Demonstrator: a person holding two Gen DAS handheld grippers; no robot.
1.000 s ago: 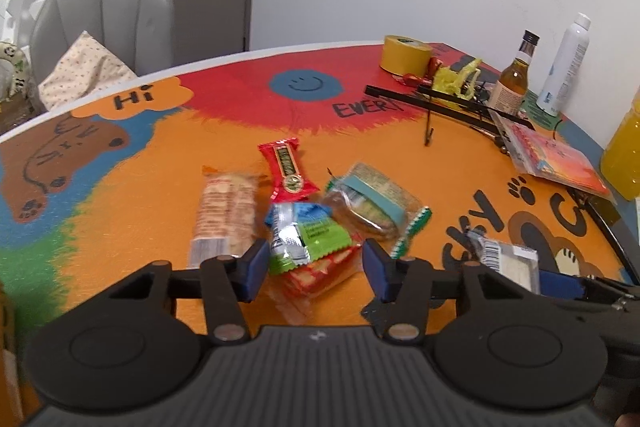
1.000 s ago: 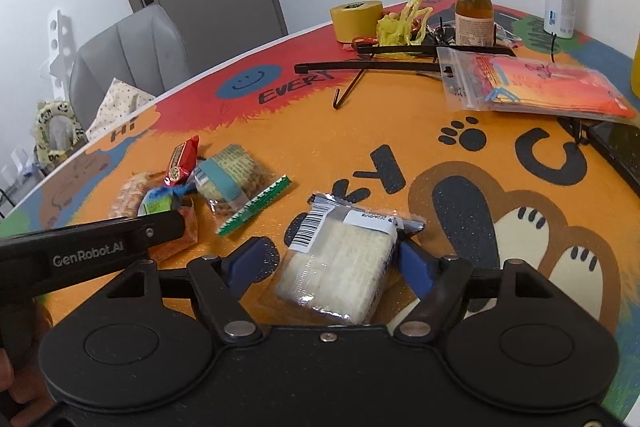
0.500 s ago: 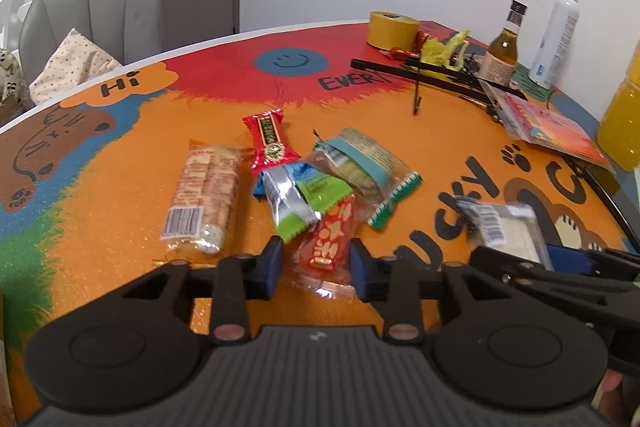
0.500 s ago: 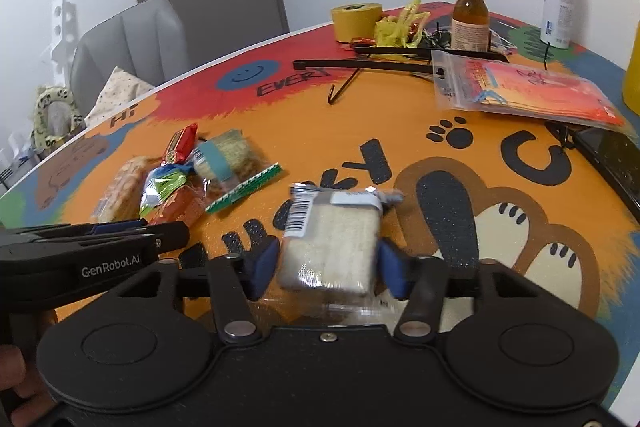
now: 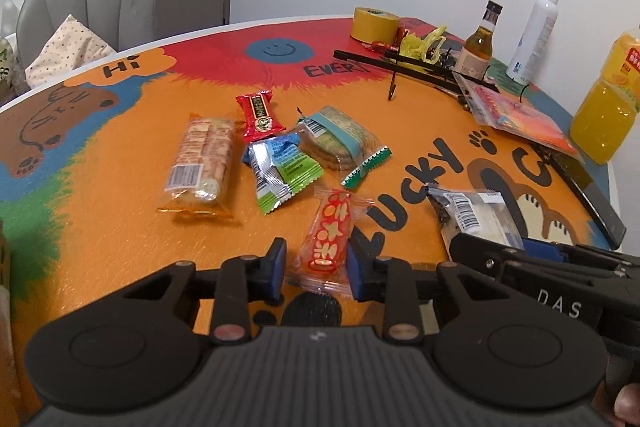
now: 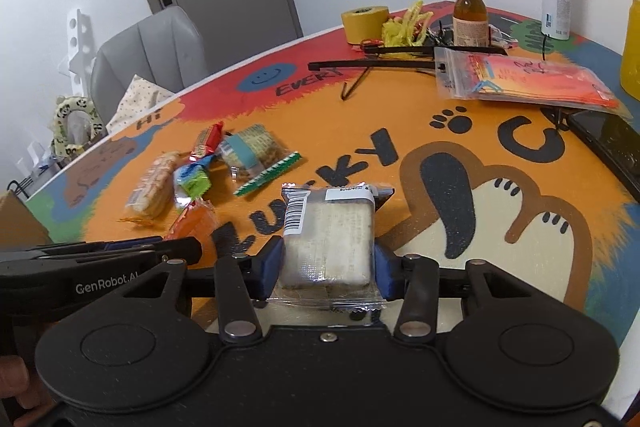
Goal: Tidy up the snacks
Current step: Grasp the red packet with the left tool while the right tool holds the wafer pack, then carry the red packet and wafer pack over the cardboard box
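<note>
Snacks are being picked up: the left hand-held gripper [image 5: 316, 269] has just closed on the red-orange clear-wrapped candy packet [image 5: 330, 233], the right hand-held gripper [image 6: 329, 269] on the clear-wrapped pale cake block [image 6: 328, 233], both near the colourful surface's [image 6: 520, 163] "LUCKY" lettering [image 6: 320, 183]. Next move, likely: carry them toward the other snacks.
</note>
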